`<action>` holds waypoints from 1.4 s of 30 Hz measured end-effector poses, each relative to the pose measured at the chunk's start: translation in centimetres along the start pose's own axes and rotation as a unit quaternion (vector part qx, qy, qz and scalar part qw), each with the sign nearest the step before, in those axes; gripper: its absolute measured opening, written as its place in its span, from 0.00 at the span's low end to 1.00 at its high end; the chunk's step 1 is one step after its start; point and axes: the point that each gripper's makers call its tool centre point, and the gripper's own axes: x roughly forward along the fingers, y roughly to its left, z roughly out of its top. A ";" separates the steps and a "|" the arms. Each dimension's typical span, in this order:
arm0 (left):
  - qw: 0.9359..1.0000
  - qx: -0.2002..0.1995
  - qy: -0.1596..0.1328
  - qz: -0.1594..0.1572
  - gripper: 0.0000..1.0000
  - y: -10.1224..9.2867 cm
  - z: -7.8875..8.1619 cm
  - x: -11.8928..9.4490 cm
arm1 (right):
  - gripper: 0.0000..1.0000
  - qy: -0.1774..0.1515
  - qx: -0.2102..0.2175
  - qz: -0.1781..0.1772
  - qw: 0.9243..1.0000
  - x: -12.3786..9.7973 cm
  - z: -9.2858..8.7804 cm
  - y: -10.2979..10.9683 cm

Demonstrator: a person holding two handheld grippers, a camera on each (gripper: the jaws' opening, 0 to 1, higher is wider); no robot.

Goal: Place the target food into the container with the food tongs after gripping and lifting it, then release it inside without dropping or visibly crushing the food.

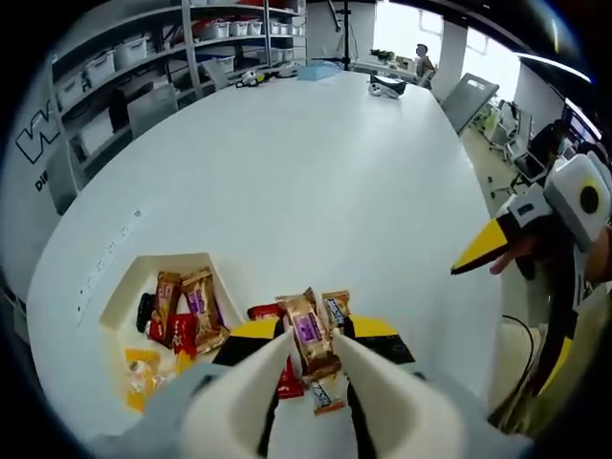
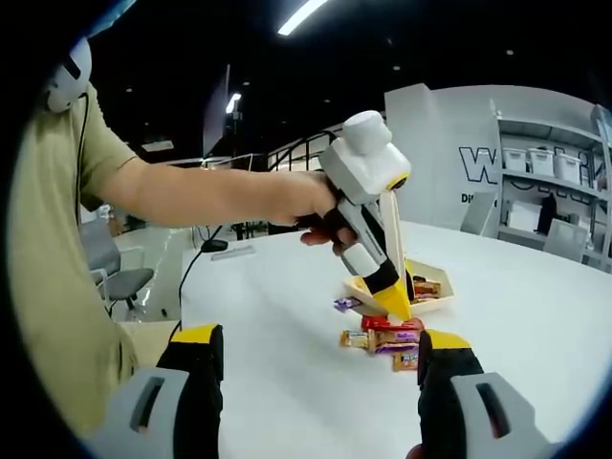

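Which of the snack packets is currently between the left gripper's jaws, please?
The brown packet with the purple label, standing between the left gripper jaws; the others lie flat.

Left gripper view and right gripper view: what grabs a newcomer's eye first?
In the left gripper view, the left gripper is closed on a brown snack bar above loose wrapped snacks on the white table. Left of them sits a white tray holding more snacks. In the right gripper view, the right gripper hangs open, facing the person's arm.

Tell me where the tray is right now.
In the left gripper view the tray sits on the white table, just left of the left gripper and the loose snack pile.
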 end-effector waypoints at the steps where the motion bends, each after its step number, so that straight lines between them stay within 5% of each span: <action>1: 1.000 0.000 0.001 0.000 0.24 0.0 0.0 0.0 | 0.83 0.000 0.000 0.000 1.000 0.0 0.0 0.0; 42: 1.000 -0.006 0.008 -0.003 0.24 -0.7 -0.4 0.5 | 0.83 -0.002 0.001 0.001 1.000 -0.1 0.1 0.1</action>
